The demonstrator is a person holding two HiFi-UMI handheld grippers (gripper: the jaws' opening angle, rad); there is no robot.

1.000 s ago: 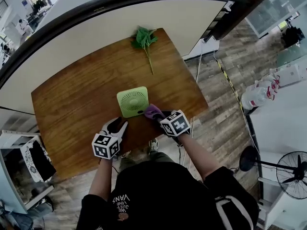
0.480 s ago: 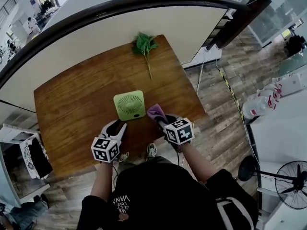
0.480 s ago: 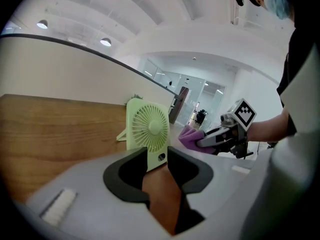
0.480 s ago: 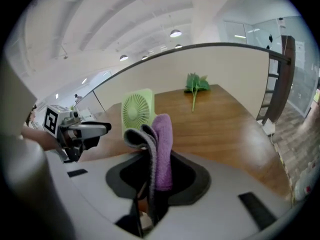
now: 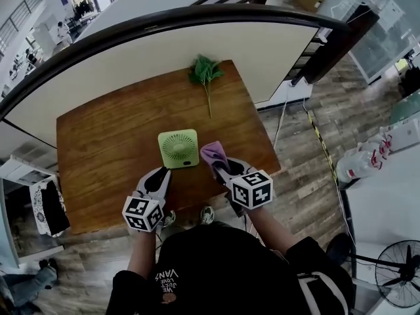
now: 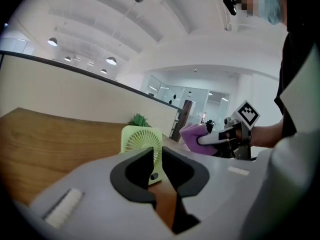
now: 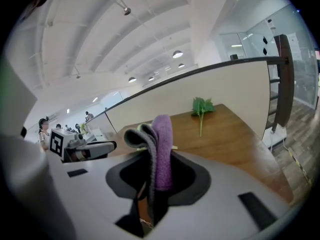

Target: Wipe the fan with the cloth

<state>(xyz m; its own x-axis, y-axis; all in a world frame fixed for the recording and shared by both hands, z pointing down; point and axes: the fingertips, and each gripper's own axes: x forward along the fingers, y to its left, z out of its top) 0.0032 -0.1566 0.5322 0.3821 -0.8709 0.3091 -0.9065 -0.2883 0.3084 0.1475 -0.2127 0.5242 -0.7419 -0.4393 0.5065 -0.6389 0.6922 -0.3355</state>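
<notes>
Green fan (image 5: 178, 148) sits near the middle of the wooden table (image 5: 92, 143), a bit toward your edge, w/ its round grille turned up toward you. Purple cloth (image 5: 214, 153) is just right of it, bunched & folded; can't tell whether it brushes the fan's right side. Your right gripper (image 5: 221, 167) has its jaws clamped on that cloth, and the fold sticks up past the tips w/ a grey underside showing. Your left gripper (image 5: 161, 176) hangs near the fan's front-left corner, apart from it. Its jaws have just been closing and are now a narrow slit apart w/ nothing between them; the fan shows thru the gap. Leafy green sprig (image 5: 206, 72) lies at the table's far edge, well apart from the fan. Cream partition (image 5: 131, 64) w/ a dark rail curves behind the table.
</notes>
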